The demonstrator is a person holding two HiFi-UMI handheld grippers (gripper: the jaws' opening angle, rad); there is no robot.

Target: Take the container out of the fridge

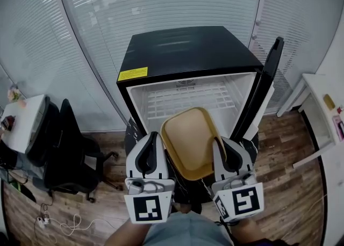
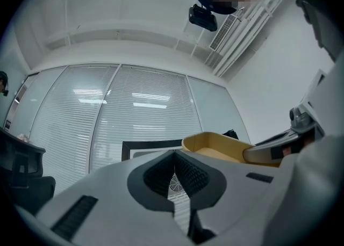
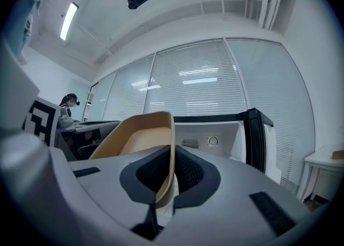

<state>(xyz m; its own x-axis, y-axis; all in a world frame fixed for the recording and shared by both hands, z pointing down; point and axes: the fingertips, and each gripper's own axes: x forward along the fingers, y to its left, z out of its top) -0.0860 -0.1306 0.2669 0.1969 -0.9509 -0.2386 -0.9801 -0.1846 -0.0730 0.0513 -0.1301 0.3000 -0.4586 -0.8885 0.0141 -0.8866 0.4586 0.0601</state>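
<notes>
A tan plastic container (image 1: 188,143) hangs empty in front of the open black fridge (image 1: 183,51), outside its white interior. My right gripper (image 1: 221,142) is shut on the container's right rim; in the right gripper view the rim (image 3: 167,148) runs edge-on between the dark pads of the right gripper (image 3: 171,156). My left gripper (image 1: 152,135) sits beside the container's left edge, not touching it. In the left gripper view the left gripper (image 2: 174,156) is shut with nothing between its tips, and the container (image 2: 215,145) lies off to the right.
The fridge door (image 1: 267,76) stands open at the right. A wire shelf (image 1: 185,100) lies inside. A black office chair (image 1: 64,148) and a white desk (image 1: 21,124) are at the left, a white table (image 1: 320,113) at the right, and cables (image 1: 59,221) on the wood floor.
</notes>
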